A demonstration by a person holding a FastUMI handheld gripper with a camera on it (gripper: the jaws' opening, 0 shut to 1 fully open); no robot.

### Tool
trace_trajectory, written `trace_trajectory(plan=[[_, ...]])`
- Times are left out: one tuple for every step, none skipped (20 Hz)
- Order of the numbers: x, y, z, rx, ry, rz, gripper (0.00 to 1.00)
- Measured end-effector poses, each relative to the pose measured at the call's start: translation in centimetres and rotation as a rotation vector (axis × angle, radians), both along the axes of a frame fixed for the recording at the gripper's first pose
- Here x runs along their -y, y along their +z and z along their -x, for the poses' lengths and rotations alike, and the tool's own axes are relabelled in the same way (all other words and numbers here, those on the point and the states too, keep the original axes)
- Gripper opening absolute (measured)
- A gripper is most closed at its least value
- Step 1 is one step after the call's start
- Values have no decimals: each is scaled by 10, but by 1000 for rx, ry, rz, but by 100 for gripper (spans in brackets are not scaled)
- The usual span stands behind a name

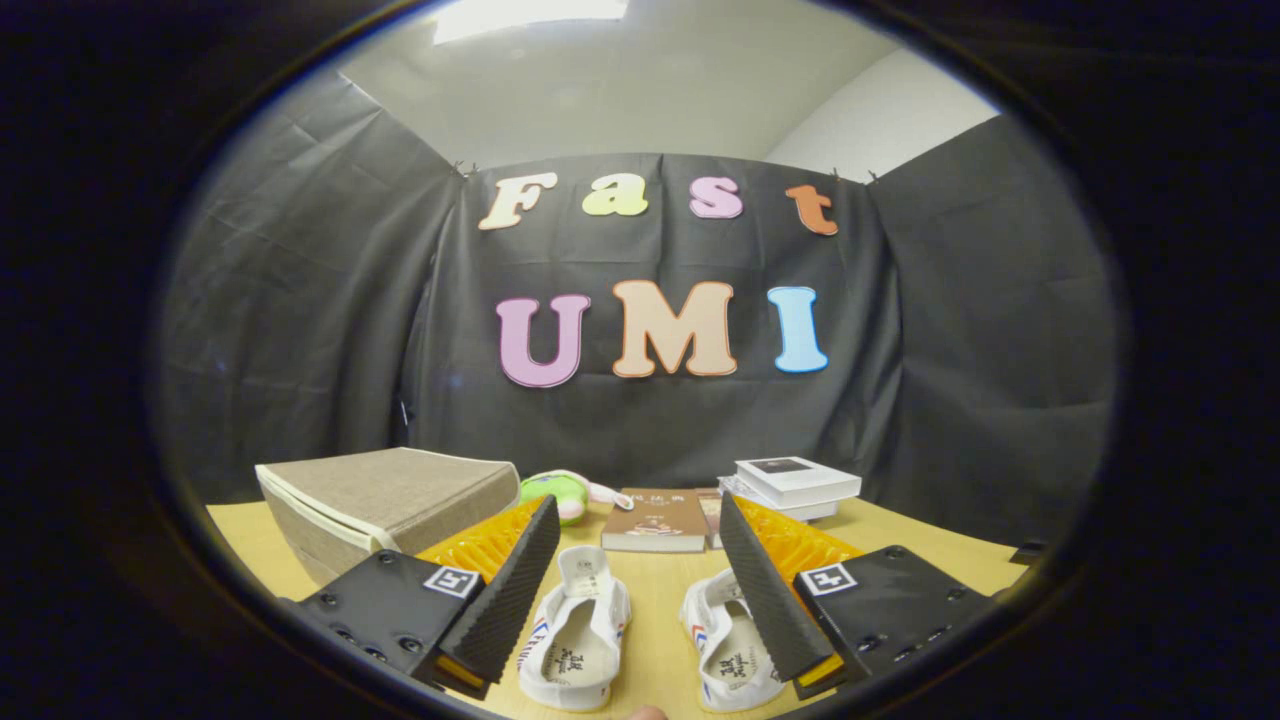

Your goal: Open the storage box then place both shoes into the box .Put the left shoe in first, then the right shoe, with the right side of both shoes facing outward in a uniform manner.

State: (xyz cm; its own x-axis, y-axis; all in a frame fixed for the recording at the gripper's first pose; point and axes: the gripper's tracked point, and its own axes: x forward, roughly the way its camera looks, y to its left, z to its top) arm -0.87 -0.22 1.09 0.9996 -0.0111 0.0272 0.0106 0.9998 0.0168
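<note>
Two white canvas shoes lie side by side on the wooden table (650, 610), toes pointing away from me. One shoe (578, 630) is by the left finger, the other shoe (728, 645) is partly hidden behind the right finger. My gripper (640, 535) is open, its fingers spread wide and raised above the shoes, with nothing between them. The storage box (385, 505), covered in beige-grey fabric, stands beyond the left finger with its lid down.
A green plush toy (560, 492) lies just right of the box. A brown book (655, 520) lies flat beyond the shoes. White books (795, 482) are stacked behind the right finger, near the black cloth wall.
</note>
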Motion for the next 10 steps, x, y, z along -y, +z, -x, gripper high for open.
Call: trace_trajectory(plan=[[1, 0, 0, 1, 0, -2, 100], [1, 1, 1, 2, 0, -3, 100], [2, 1, 0, 2, -1, -4, 100], [2, 2, 0, 2, -2, -5, 100], [4, 1, 0, 2, -3, -6, 100], [4, 1, 1, 2, -4, -6, 100], [5, -1, 0, 0, -5, -6, 100], [5, -1, -1, -2, -6, -7, 100], [6, -2, -2, -4, -6, -10, 100], [5, -3, -3, -8, -5, -19, 100]])
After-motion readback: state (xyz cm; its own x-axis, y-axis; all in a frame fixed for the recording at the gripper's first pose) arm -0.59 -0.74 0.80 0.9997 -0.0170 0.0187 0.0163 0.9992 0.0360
